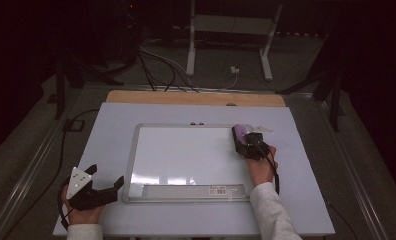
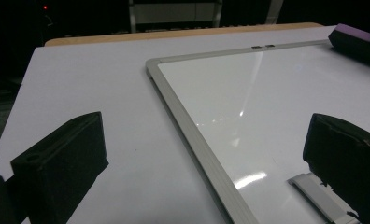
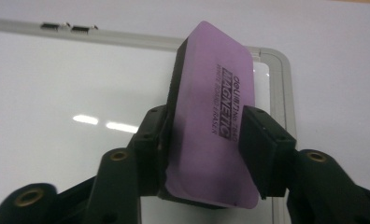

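Two jaws of the right gripper (image 3: 206,154) pinch the purple eraser (image 3: 216,112) by its sides at the whiteboard's (image 1: 186,155) far right corner; a tilted grip could twist it loose mid-wipe. The left gripper (image 1: 103,192), jaws spread, rests on the desk (image 1: 306,200) and cannot steady the board.

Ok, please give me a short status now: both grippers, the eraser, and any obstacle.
Right gripper shut on purple magnetic whiteboard eraser, at far right corner of white metal-framed whiteboard. Left gripper open, empty, beside board's near left corner. Nothing in the way.
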`<state>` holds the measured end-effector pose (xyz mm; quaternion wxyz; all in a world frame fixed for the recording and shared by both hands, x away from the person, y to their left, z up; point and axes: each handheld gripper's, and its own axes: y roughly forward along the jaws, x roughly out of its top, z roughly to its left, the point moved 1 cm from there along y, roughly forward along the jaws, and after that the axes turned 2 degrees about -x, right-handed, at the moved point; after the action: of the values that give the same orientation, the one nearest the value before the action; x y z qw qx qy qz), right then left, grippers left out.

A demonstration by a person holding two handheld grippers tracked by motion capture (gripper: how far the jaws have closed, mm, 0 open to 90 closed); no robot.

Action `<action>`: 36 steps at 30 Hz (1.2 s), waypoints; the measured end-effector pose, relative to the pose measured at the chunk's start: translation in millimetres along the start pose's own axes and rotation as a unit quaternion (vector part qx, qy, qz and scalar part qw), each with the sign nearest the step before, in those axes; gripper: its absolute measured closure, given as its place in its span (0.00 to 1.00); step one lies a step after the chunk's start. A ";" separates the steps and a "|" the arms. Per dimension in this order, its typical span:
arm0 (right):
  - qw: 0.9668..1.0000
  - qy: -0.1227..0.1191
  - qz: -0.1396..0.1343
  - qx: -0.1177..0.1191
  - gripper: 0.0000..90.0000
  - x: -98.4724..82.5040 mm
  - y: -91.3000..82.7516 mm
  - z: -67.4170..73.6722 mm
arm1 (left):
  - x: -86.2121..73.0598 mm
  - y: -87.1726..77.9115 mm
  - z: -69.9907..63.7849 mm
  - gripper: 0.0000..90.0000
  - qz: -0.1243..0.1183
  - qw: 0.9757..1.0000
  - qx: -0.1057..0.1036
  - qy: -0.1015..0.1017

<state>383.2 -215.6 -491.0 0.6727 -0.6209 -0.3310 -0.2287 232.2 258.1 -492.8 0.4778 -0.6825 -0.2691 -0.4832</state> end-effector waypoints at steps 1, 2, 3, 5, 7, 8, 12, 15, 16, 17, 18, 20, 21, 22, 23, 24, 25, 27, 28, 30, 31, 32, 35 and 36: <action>1.000 0.001 -0.002 0.000 0.62 0.3 -0.7 -1.8 | 0.0 0.1 -0.1 0.01 0.000 1.000 0.000 0.000; 1.000 0.002 -0.001 0.000 0.62 0.4 -1.3 -3.2 | 0.1 0.1 -0.2 0.01 0.000 1.000 0.000 0.000; 1.000 0.002 -0.002 0.000 0.62 0.5 -1.5 -4.4 | 0.1 0.2 -0.3 0.01 0.000 1.000 0.000 0.001; 1.000 0.005 -0.002 -0.002 0.63 0.6 -2.4 -5.7 | 0.2 0.2 -0.5 0.01 0.000 1.000 -0.001 0.001; 1.000 0.004 -0.004 -0.002 0.64 0.5 -2.8 -7.1 | 0.2 0.0 -0.3 0.01 0.000 1.000 0.000 0.001; 1.000 0.008 -0.005 -0.002 0.64 0.5 -3.0 -8.0 | 0.1 0.0 -0.2 0.01 0.000 1.000 0.000 0.000; 1.000 0.021 -0.004 0.007 0.65 0.1 -4.0 -11.3 | 0.1 0.2 -0.3 0.01 0.000 1.000 0.000 0.000; 0.999 0.036 -0.006 0.012 0.66 0.2 -5.1 -14.6 | 0.2 0.0 -0.4 0.01 -0.001 1.000 0.000 0.001; 0.999 0.040 -0.005 0.014 0.67 0.1 -5.6 -15.6 | 0.1 0.0 -0.3 0.01 0.000 1.000 0.000 0.000; 0.999 0.042 -0.006 0.014 0.67 0.1 -6.3 -16.7 | 0.1 0.1 -0.3 0.01 0.000 1.000 0.000 0.000; 0.999 0.045 -0.007 0.014 0.68 0.2 -7.0 -17.9 | 0.1 0.2 -0.3 0.01 0.000 1.000 0.000 0.000; 0.999 0.049 -0.008 0.016 0.68 0.5 -8.8 -20.3 | 0.1 0.4 -0.4 0.01 0.000 1.000 0.000 0.001; 0.999 0.049 -0.009 0.015 0.69 0.5 -9.4 -21.8 | 0.1 0.5 -0.4 0.01 0.001 1.000 -0.001 0.001; 0.998 0.054 -0.010 0.015 0.69 0.6 -11.0 -24.4 | 0.1 0.6 -0.5 0.01 0.001 1.000 0.000 0.002; 0.998 0.054 -0.010 0.015 0.69 0.6 -11.0 -24.4 | 0.1 0.8 -0.6 0.01 0.001 1.000 0.000 0.002; 0.998 0.055 -0.011 0.015 0.70 0.6 -11.6 -25.5 | 0.1 0.9 -0.7 0.01 0.001 1.000 0.000 0.002; 0.998 0.056 -0.011 0.015 0.70 0.7 -12.1 -26.7 | 0.2 1.0 -0.8 0.01 0.002 1.000 0.000 0.002; 0.998 0.061 -0.009 0.019 0.70 0.6 -12.4 -28.7 | 0.3 1.4 -0.9 0.01 0.002 1.000 -0.001 0.002; 0.997 0.067 -0.008 0.024 0.70 0.5 -12.3 -29.3 | 0.5 1.4 -1.0 0.01 0.002 1.000 -0.001 0.003; 0.997 0.074 -0.003 0.032 0.70 0.0 -12.0 -30.7 | 0.7 1.6 -1.1 0.01 0.001 1.000 -0.002 0.003; 0.996 0.081 0.000 0.037 0.70 -0.3 -12.1 -31.6 | 0.7 1.8 -1.2 0.01 0.001 1.000 -0.002 0.003; 0.996 0.083 0.000 0.040 0.70 -0.5 -12.5 -32.4 | 0.7 2.0 -1.2 0.01 0.002 1.000 -0.002 0.003; 0.996 0.085 -0.001 0.039 0.70 -0.8 -13.4 -35.1 | 0.6 2.6 -1.3 0.01 0.002 1.000 -0.003 0.003; 0.995 0.091 -0.002 0.040 0.70 -0.6 -13.6 -37.3 | 0.8 2.6 -1.4 0.01 0.002 1.000 -0.003 0.003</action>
<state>379.1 -254.1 -482.5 0.7236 -0.5700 -0.2785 -0.2718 234.1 255.7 -493.0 0.4777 -0.6829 -0.2651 -0.4850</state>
